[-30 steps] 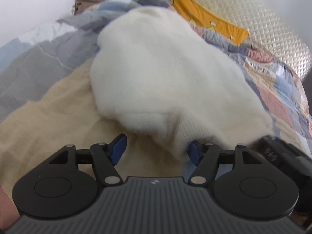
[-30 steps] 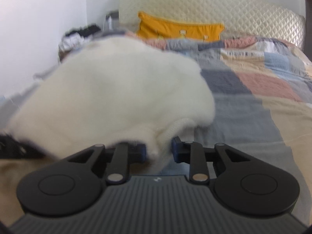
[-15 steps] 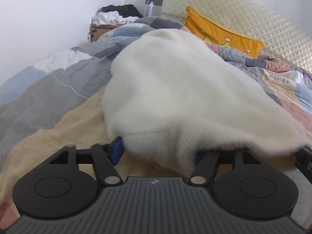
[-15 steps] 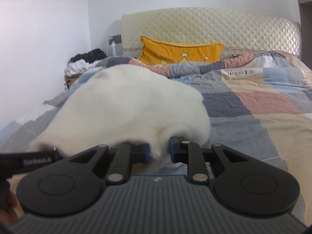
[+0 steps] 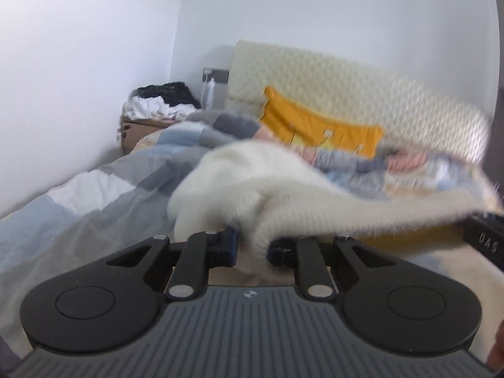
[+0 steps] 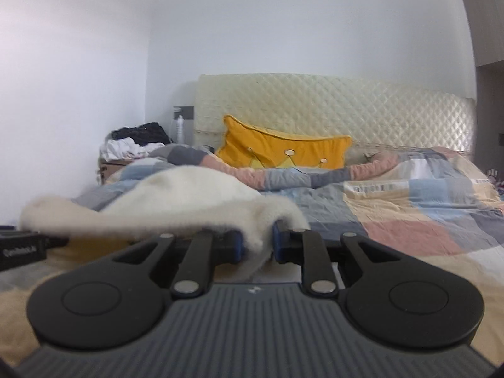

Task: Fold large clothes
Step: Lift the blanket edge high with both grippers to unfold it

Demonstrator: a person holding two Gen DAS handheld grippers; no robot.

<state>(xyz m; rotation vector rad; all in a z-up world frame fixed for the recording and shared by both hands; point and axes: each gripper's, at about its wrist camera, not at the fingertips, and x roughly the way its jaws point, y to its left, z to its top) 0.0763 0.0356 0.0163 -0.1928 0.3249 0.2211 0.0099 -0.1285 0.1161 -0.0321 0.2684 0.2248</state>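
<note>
Left gripper point(image 5: 250, 247): fingers closing, now pinching ribbed hem of white sweater point(image 5: 283, 189); a second ago they stood spread, with hem lying loose between them. Right gripper point(image 6: 256, 245): fingers pinched on other hem corner, as before. Hem stretches taut between both pairs of fingers, lifted off bed point(image 6: 409, 220); a second ago it lay on quilt. Rest of sweater trails ahead of fingers, toward yellow pillow point(image 6: 283, 154). Judgement: both corners secured, fold-over toward far end can start. Left view blurred.

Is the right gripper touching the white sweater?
Touching. The right wrist view shows the right gripper with the white sweater hem pinched between both blue pads.
</note>
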